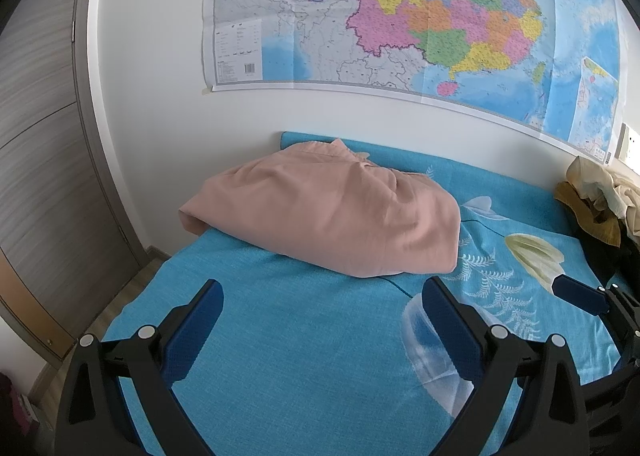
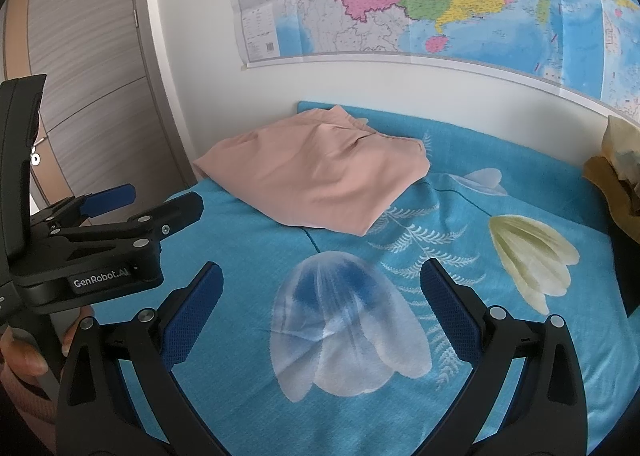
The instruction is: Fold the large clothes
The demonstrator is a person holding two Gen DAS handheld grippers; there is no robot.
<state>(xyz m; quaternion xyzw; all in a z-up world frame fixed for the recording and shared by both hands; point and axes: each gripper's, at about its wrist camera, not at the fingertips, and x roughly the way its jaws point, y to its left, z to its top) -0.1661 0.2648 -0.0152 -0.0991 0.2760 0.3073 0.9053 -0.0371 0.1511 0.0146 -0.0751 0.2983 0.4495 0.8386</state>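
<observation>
Pink garment point(image 1: 332, 207) lies folded at far left of bed point(image 1: 288, 336), corner overhanging edge. Left gripper point(image 1: 322, 308), right gripper point(image 2: 320, 292): jaws apart, empty. Risk: nudge drags bundle off bed, unfolding it.

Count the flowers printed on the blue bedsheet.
3: a white flower between the right tongs, a yellow-green one further right, a small pale one beyond. Others may lie hidden beneath the pink garment.

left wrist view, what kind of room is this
Most likely a bedroom: a bed under a blue flowered sheet with a pink garment on it, a wood-grain wardrobe, and a wall map.
</observation>
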